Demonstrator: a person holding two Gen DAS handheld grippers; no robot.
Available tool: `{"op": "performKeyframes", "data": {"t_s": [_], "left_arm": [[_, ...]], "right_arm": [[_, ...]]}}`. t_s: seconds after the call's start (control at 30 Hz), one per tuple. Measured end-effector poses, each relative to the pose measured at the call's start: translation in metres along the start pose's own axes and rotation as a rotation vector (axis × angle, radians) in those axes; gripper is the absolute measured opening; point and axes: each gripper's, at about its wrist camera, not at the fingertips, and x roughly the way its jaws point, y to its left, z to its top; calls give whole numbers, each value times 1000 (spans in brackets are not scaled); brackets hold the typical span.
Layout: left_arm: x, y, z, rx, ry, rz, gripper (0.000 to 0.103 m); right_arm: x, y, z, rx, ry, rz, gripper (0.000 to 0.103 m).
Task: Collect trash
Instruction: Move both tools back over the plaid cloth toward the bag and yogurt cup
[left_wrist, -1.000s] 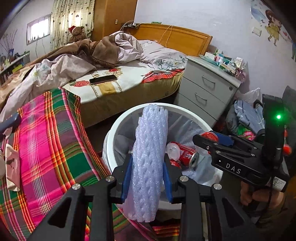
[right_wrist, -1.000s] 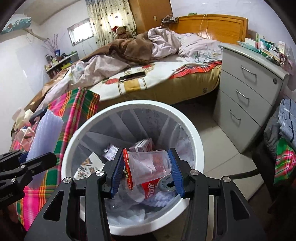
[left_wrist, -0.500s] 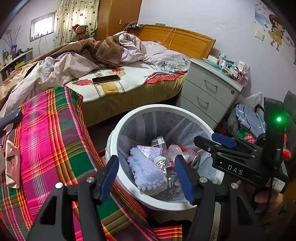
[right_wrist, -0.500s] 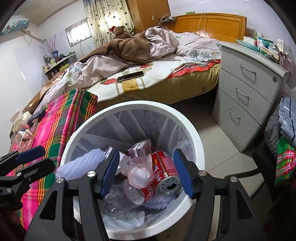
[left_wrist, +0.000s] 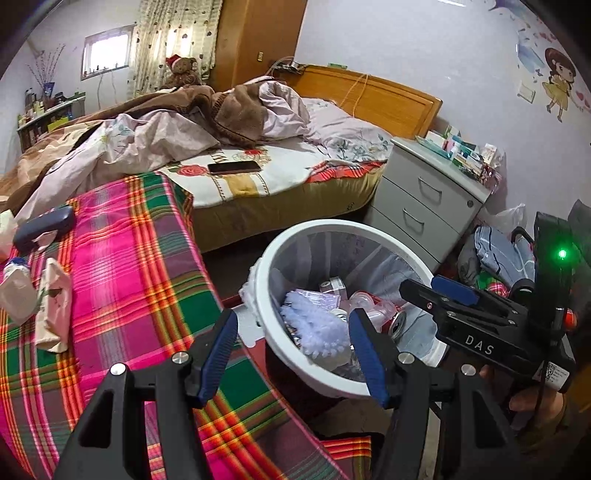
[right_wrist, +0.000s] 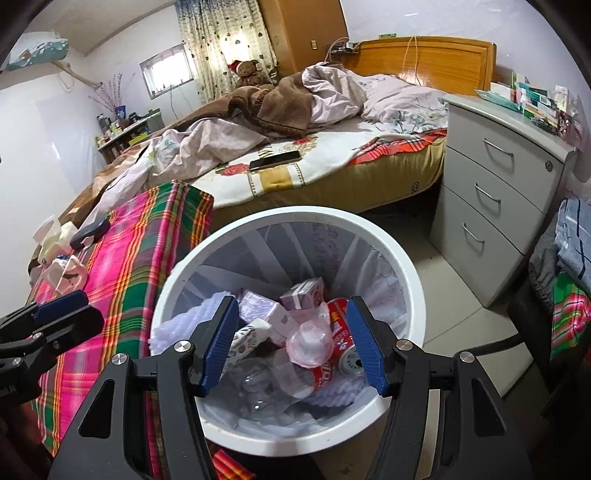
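Note:
A white bin (left_wrist: 266, 266) (right_wrist: 295, 214) with a clear liner stands on the floor between the bed and the plaid cloth. In it lie a white foam net (left_wrist: 314, 328) (right_wrist: 177, 325), a red can (right_wrist: 340, 332), a clear plastic cup (right_wrist: 310, 339), small boxes and a crushed bottle. My left gripper (left_wrist: 291, 332) is open and empty, over the bin's near-left rim. The right gripper (right_wrist: 291, 314) is also open with nothing between its pads, right above the trash. On the plaid cloth (left_wrist: 129, 277) lie crumpled wrappers (left_wrist: 51, 295) and a small white bottle (left_wrist: 14, 284).
A dark case (left_wrist: 44, 225) lies on the plaid cloth. A phone (left_wrist: 234, 167) rests on the unmade bed (left_wrist: 258, 184) behind the bin. A grey nightstand (right_wrist: 491, 192) stands to the right, with a pile of clothes (left_wrist: 498, 254) beside it.
Both grippers opened. The foam net fell from the left one and the cup and can from the right one into the bin. My left gripper then drew back towards the plaid cloth.

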Motion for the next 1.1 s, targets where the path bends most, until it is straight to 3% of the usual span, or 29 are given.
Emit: {"op": "performKeyframes", "data": {"t_s": [0.7, 1.1], "left_arm": [[-64, 79, -27, -103, -95, 161, 65], [-100, 158, -49, -234, -126, 275, 65]], "right_arm": [[-7, 75, -9, -89, -24, 113, 62], [5, 129, -14, -159, 5, 190, 62]]}}
